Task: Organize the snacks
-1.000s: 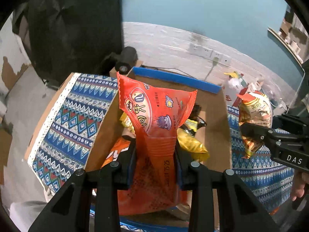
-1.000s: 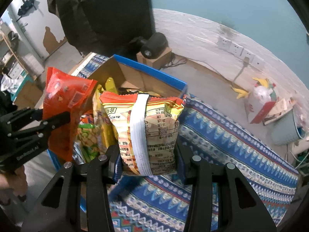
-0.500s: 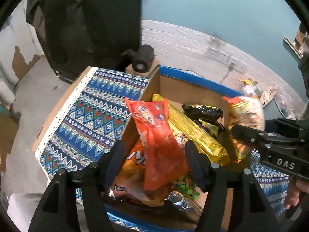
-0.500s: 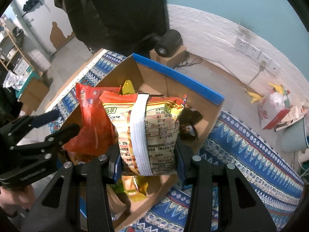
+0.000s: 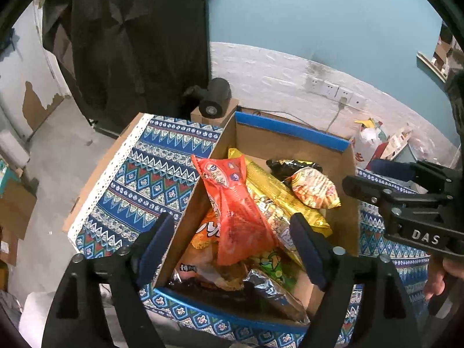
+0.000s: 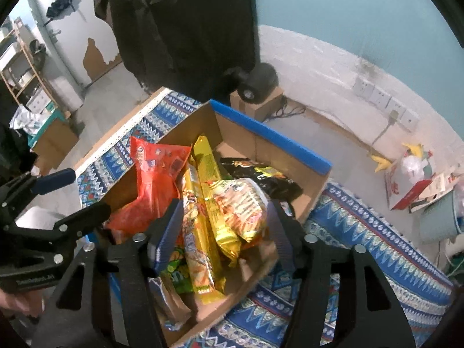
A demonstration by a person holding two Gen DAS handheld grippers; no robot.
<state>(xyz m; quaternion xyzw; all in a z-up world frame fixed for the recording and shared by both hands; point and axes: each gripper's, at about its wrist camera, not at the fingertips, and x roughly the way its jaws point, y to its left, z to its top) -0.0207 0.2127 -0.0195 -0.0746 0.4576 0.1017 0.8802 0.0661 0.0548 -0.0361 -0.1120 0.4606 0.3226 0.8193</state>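
Note:
A cardboard box (image 5: 290, 129) with blue-taped rims holds several snack bags. My left gripper (image 5: 232, 246) hovers over its near left corner with its jaws opening. The red snack bag (image 5: 235, 211) lies loose in the box between the fingers, and the pads do not touch it. My right gripper (image 6: 224, 232) is over the same box (image 6: 269, 137), its jaws opening too. The orange-and-yellow bag (image 6: 240, 203) rests free on long yellow packets between its fingers. The two grippers face each other across the box: the right gripper (image 5: 362, 174), the left gripper (image 6: 87, 191). The red snack bag (image 6: 156, 179) leans against the left wall.
The box sits on a blue patterned tablecloth (image 5: 145, 179). Behind it a black cylindrical device (image 5: 214, 101) stands on a small carton, under a dark hanging coat (image 5: 139, 43). Wall sockets (image 5: 330, 88) and floor clutter (image 6: 414, 174) lie to the right.
Both grippers held bags up a second ago. The left one let the red bag drop into the box, then the right one let go of the orange-and-yellow bag. Both jaws spread wider.

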